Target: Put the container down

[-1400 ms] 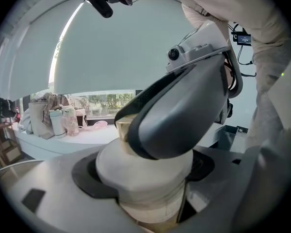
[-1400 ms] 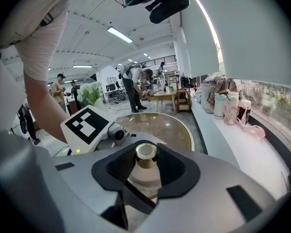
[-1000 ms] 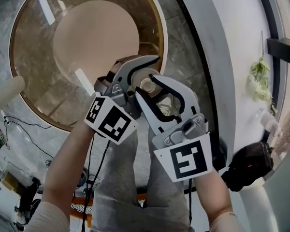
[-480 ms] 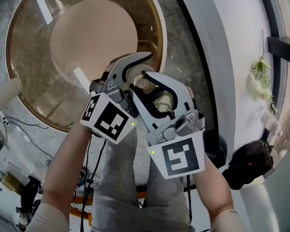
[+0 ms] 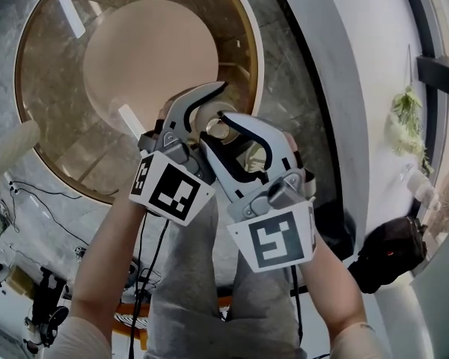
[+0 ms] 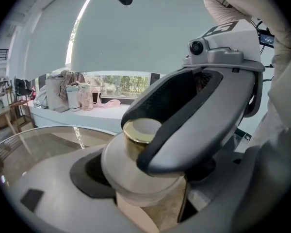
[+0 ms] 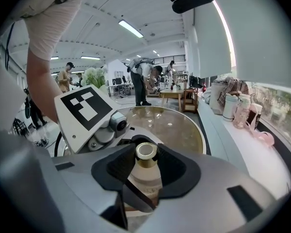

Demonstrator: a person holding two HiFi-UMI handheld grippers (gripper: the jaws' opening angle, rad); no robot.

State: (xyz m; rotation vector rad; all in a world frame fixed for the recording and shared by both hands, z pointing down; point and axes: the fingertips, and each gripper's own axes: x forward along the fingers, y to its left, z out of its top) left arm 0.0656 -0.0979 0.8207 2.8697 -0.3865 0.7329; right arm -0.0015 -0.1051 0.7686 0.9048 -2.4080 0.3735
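The container (image 5: 218, 130) is a small frosted bottle with a gold neck, held up in the air above the floor beside the round glass table (image 5: 52, 88). My right gripper (image 5: 224, 137) is shut on its body, and its dark pads press the bottle (image 7: 146, 171) from both sides. My left gripper (image 5: 209, 118) reaches in from the left with its jaws wide around the bottle top. In the left gripper view the bottle (image 6: 136, 149) leans on one dark pad (image 6: 89, 171), and a gap shows on the other side. The right gripper's jaw (image 6: 203, 115) crosses over it.
A white curved ledge (image 5: 344, 66) runs along the right, with cups and bottles (image 7: 237, 108) on it. A black bag (image 5: 389, 253) lies lower right and a plant (image 5: 404, 118) stands by the window. Cables (image 5: 37, 200) trail over the floor. People stand far off (image 7: 145, 81).
Both grippers and the bottle have drifted slightly left and up in the head view. The hold on the bottle looks the same.
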